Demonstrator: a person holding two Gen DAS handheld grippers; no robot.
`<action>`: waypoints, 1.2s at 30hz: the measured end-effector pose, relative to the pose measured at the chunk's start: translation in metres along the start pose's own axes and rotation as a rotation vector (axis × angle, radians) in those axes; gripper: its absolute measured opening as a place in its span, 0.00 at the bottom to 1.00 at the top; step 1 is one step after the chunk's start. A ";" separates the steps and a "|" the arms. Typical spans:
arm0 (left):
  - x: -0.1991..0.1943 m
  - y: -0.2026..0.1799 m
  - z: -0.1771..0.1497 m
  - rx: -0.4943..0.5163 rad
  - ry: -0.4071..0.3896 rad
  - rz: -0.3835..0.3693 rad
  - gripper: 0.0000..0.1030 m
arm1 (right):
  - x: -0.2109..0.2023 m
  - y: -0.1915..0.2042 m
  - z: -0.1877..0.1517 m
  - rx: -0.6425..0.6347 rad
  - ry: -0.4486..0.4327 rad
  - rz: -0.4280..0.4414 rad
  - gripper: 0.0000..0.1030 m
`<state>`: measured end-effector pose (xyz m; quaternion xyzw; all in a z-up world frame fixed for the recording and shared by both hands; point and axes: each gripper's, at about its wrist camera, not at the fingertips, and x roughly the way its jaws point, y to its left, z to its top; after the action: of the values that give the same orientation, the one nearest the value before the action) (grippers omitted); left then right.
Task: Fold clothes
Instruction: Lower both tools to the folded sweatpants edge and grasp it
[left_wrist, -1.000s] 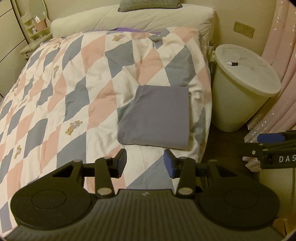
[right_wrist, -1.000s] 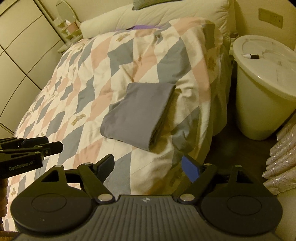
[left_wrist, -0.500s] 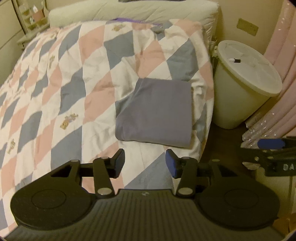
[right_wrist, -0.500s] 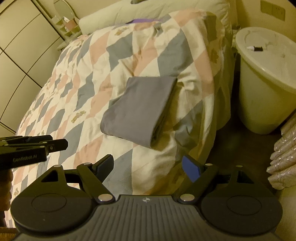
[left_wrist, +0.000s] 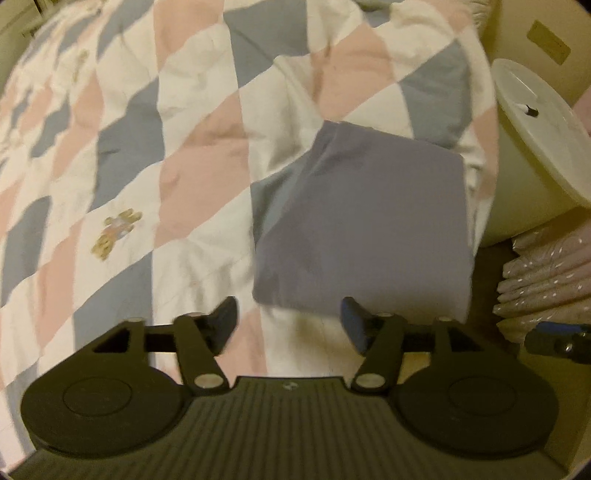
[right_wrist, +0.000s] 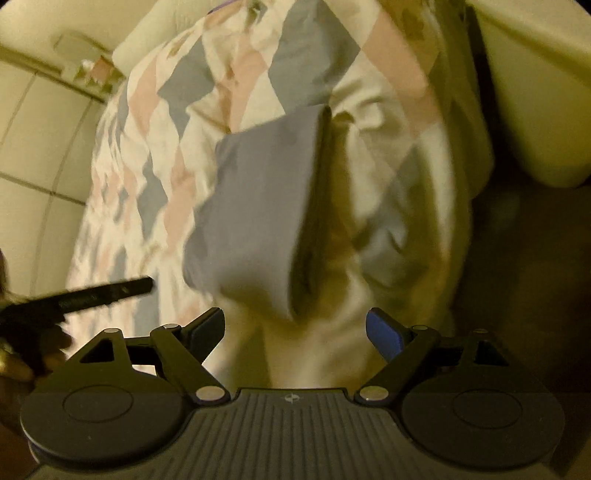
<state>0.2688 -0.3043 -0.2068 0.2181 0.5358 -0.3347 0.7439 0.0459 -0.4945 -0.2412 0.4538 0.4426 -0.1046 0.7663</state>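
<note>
Both tools have closed in on the folded grey cloth rectangle lying near the bed's edge on the pink-grey-white diamond quilt, and I hold left tool and right tool spread apart, empty, aiming square to its near edge.

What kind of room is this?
Most likely a bedroom: a bed under a pink, grey and white diamond-patterned quilt, a folded grey garment lying on it, and a lidded white bin beside the bed.
</note>
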 end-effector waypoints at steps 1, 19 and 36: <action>0.008 0.007 0.007 -0.004 -0.001 -0.026 0.70 | 0.008 -0.003 0.007 0.020 0.000 0.021 0.83; 0.162 0.055 0.081 -0.063 0.176 -0.529 0.74 | 0.114 -0.056 0.061 0.302 -0.030 0.230 0.80; 0.155 0.037 0.067 -0.087 0.139 -0.694 0.23 | 0.134 -0.056 0.074 0.317 0.034 0.284 0.31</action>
<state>0.3705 -0.3656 -0.3319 0.0135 0.6411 -0.5285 0.5563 0.1359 -0.5522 -0.3642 0.6283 0.3651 -0.0561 0.6847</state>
